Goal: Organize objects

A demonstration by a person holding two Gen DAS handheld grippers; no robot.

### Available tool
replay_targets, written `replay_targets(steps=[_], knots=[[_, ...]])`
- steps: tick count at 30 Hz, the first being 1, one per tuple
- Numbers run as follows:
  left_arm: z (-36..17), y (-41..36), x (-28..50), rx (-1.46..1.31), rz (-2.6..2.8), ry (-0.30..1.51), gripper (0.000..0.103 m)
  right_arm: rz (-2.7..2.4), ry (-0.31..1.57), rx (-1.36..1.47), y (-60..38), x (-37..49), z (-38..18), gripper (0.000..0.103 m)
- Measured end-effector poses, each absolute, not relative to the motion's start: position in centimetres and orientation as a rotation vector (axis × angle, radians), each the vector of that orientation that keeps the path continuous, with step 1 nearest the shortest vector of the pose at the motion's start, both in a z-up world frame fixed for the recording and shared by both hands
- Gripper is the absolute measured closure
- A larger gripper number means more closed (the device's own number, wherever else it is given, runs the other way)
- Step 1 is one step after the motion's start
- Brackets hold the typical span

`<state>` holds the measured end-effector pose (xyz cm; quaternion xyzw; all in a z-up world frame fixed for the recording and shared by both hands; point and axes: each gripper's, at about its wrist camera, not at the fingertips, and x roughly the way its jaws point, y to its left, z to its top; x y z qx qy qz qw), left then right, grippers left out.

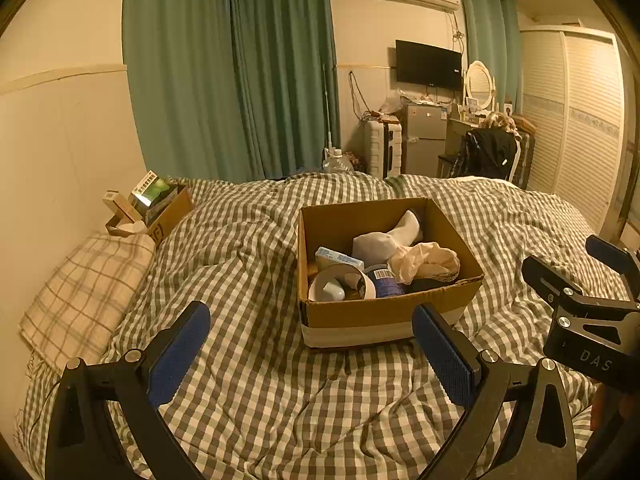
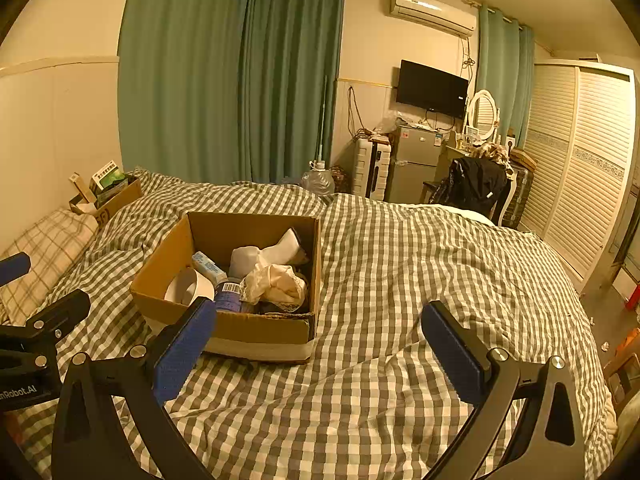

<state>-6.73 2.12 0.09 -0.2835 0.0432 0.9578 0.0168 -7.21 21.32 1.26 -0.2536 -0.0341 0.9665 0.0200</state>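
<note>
Currently, risk notes, both views.
Bed: green-and-white checked quilt (image 1: 256, 392), soft and rumpled; anything set down on it may tip or roll into a fold.
Main box: open brown cardboard box with a pale taped base (image 1: 384, 312), mid-bed, on uneven quilt; a push on one wall would likely slide or tilt it.
Far box: smaller brown cardboard box holding upright packets (image 1: 168, 216), far left by the wall, well apart from the main box.
Contents: jumbled. White sock (image 1: 390, 236) lies over the pile; crumpled cream cloth (image 1: 424, 262) at near right; wide white tape roll (image 1: 342, 280) at near left, touching a dark blue labelled can (image 1: 385, 282); light blue carton (image 1: 338, 258) behind the roll.
Snag risk: lifting cloth may drag sock or can out.
Left gripper (image 1: 312, 356): jaws spread wide, empty, near side of box.
Right gripper (image 2: 320, 354): jaws spread wide, empty, right of box.
Collision risk: grippers close together; both reaching in could clash.
</note>
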Motion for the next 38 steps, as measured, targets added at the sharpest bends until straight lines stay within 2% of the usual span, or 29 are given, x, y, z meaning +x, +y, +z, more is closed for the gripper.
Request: replay_targets(steps=[38], knots=[[0.46, 2.12, -6.28, -0.834, 2.995, 0.135, 0.000, 2.994, -0.113, -0.805, 21.22, -7.52, 0.68, 0.000]])
